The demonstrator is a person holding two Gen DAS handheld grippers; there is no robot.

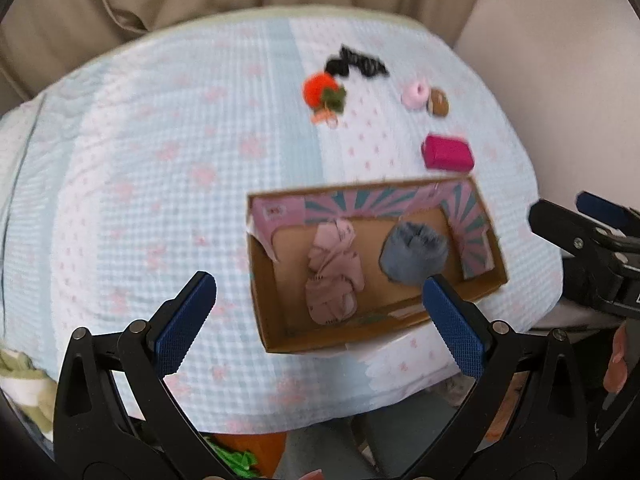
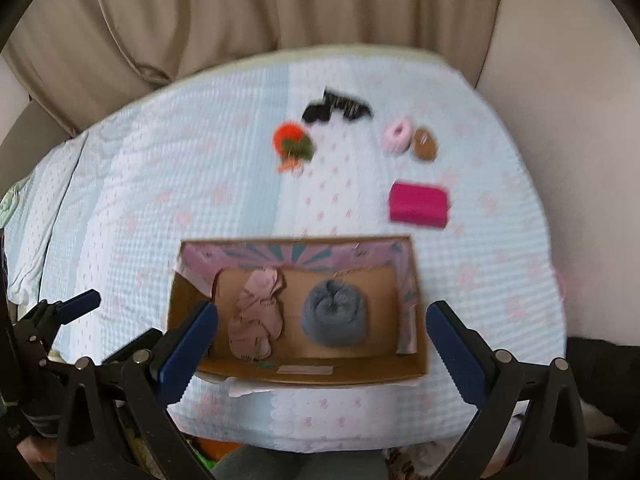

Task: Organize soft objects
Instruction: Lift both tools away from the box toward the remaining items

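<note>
A cardboard box [image 1: 264,308] [image 2: 308,374] sits near the front edge of a quilted bed. In it lie pink socks [image 1: 334,276] [image 2: 258,314] and a rolled grey sock [image 1: 414,250] [image 2: 335,312]. Beyond it on the quilt lie an orange plush [image 1: 324,92] [image 2: 292,142], a black item [image 1: 358,65] [image 2: 336,108], a pink ring [image 1: 416,94] [image 2: 397,135], a brown item [image 1: 439,102] [image 2: 425,143] and a magenta block [image 1: 448,152] [image 2: 418,204]. My left gripper [image 1: 318,320] is open and empty, near the box's front. My right gripper [image 2: 320,344] is open and empty above the box.
Beige curtains [image 2: 240,12] hang behind the bed. The light blue quilt [image 1: 160,160] [image 2: 120,200] spreads wide to the left of the box. The other gripper shows at the right edge of the left wrist view [image 1: 592,240] and at the left edge of the right wrist view [image 2: 52,312].
</note>
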